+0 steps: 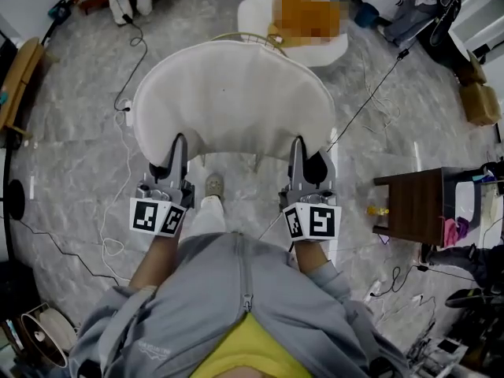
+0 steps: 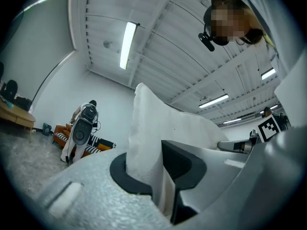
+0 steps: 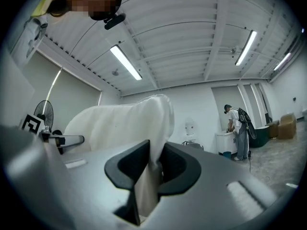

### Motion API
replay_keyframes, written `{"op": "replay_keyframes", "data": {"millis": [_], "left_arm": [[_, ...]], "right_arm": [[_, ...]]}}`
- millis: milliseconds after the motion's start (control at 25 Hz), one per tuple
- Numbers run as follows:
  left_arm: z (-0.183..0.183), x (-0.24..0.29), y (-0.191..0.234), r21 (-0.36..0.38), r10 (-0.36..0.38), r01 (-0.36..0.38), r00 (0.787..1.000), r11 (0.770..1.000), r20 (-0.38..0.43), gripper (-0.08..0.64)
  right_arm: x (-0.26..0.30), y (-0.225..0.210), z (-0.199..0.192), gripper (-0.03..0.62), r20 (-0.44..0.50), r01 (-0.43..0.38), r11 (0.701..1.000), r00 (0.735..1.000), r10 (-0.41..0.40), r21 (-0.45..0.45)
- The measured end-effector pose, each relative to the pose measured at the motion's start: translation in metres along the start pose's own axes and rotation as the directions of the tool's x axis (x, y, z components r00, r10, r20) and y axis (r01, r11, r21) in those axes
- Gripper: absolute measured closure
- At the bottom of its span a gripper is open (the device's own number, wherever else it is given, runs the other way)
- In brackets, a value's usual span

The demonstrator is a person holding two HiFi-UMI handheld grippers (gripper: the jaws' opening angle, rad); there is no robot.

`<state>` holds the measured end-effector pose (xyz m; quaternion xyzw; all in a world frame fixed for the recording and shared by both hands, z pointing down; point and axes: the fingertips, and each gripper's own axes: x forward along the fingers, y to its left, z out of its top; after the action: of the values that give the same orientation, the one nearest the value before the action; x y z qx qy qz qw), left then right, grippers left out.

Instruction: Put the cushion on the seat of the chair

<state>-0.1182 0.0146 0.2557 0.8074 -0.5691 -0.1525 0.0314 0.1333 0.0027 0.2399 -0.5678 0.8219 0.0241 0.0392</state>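
A large white cushion hangs flat in front of me over the marble floor, held by its near edge. My left gripper is shut on the near left corner and my right gripper on the near right corner. In the left gripper view the cushion is pinched between the dark pads of the left gripper. The right gripper view shows the cushion squeezed thin in the right gripper. Past the cushion's far edge a thin pale curved chair rim peeks out. The cushion hides the rest of the chair.
A dark wooden side table stands to the right. Cables trail across the floor at left. A white round piece sits beyond the chair, cardboard boxes far right, a fan at lower left. My shoe shows under the cushion.
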Motion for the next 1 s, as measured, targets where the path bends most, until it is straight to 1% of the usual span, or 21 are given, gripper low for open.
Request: {"op": "replay_keyframes", "data": {"millis": [120,240,480,680,1000], "left_arm": [[-0.006,0.035,0.024,0.025,-0.010,0.011,1.000,1.000,-0.024,0.497],[-0.014,0.067,0.047,0.025,-0.021,0.023,0.999,0.999,-0.047,0.495],[-0.038,0.123,0.085,-0.011,-0.055,0.054,0.993,0.998,-0.103,0.497],[-0.061,0.154,0.098,-0.054,-0.084,0.077,0.986,0.996,-0.141,0.497],[-0.099,0.190,0.106,-0.099,-0.069,0.049,0.975,0.994,-0.209,0.497]], "right_arm": [[0.038,-0.004,-0.009,0.534,-0.006,0.021,1.000,1.000,-0.021,-0.011],[0.073,-0.006,-0.017,0.535,-0.016,0.043,0.999,0.999,-0.044,-0.027],[0.129,-0.012,-0.037,0.535,-0.063,0.100,0.994,0.993,-0.103,-0.050],[0.152,-0.025,-0.052,0.535,-0.103,0.140,0.988,0.984,-0.147,-0.065],[0.186,-0.055,-0.083,0.535,-0.171,0.129,0.989,0.975,-0.139,-0.067]]}}
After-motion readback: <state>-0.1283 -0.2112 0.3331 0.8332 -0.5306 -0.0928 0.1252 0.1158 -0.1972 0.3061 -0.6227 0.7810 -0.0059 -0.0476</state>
